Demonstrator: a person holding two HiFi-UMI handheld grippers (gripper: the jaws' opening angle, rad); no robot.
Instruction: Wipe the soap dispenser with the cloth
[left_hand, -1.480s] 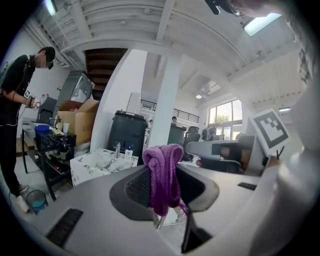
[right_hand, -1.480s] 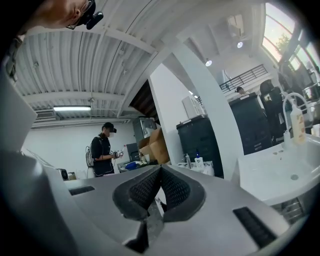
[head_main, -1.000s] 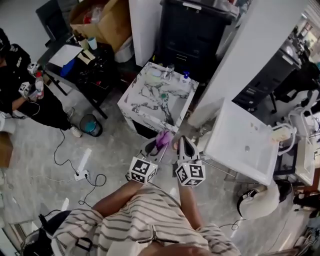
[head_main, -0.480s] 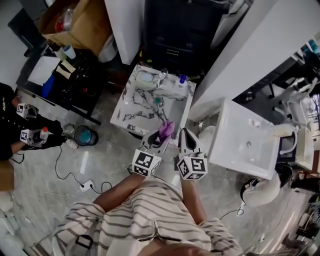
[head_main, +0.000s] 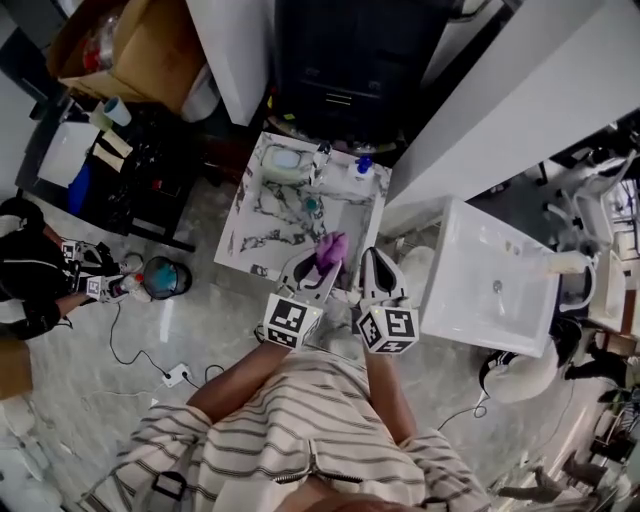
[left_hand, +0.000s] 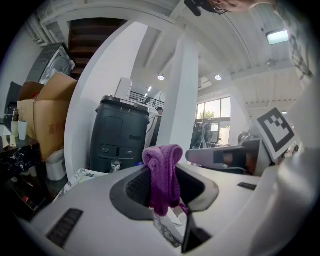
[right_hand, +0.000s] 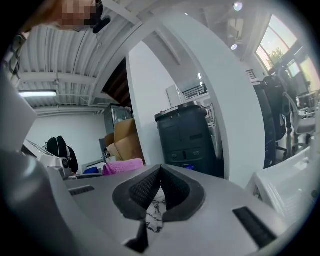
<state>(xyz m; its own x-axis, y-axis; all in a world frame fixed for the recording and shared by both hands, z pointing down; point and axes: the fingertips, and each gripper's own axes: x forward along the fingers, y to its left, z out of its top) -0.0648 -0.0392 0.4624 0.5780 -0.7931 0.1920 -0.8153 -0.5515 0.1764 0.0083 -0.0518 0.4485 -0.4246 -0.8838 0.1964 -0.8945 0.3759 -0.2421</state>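
a purple cloth (head_main: 331, 248) was held clamped in the left gripper (head_main: 322, 268), over the near part of a marble-patterned washstand (head_main: 255, 215). the right gripper (head_main: 371, 262) was kept closed and empty just beside it. the soap dispenser (head_main: 363, 163) was seen at the washstand's far edge, well apart from both.

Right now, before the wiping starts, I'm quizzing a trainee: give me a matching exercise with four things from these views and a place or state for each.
Things:
1 purple cloth
2 right gripper
3 marble sink counter
4 black cabinet

Place or state:
a shut, nothing between its jaws
b behind the counter
c pinched in the left gripper
d ahead of both grippers

Pairs: 1-c, 2-a, 3-d, 4-b
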